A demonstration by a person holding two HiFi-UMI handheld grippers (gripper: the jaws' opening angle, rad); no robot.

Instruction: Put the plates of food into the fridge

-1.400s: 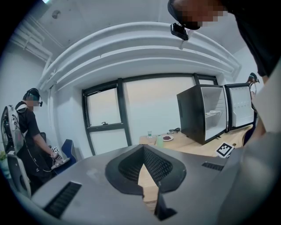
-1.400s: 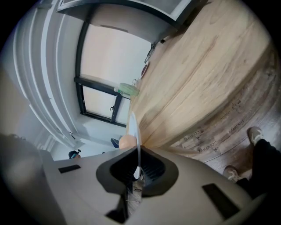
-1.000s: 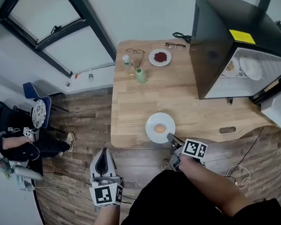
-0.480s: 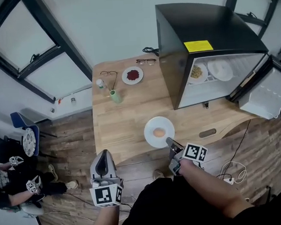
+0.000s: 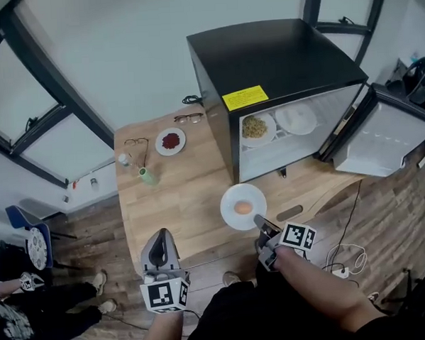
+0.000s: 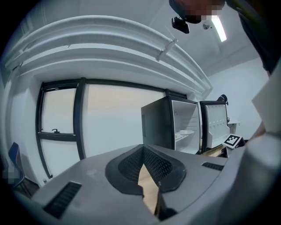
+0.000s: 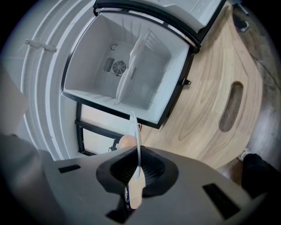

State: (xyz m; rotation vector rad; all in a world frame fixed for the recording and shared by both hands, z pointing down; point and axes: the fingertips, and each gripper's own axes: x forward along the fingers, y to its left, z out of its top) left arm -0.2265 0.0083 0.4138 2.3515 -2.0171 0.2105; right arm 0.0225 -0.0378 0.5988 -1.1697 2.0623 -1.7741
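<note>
My right gripper is shut on the near rim of a white plate that carries a round tan piece of food, held over the wooden table. In the right gripper view the plate's rim stands edge-on between the pads of that gripper. The black fridge stands open, with a plate of yellowish food and a white plate on its shelf. A plate of red food sits at the table's back. My left gripper hangs shut and empty off the table's front edge.
The fridge door hangs open to the right. A green cup, a small bottle and two pairs of glasses lie at the table's back left. A slot is cut in the table's front. A person's legs are at far left.
The right gripper has lifted the plate with the tan food off the table and carried it right, toward the fridge. The head view has swung so the open fridge comes into fuller view.
</note>
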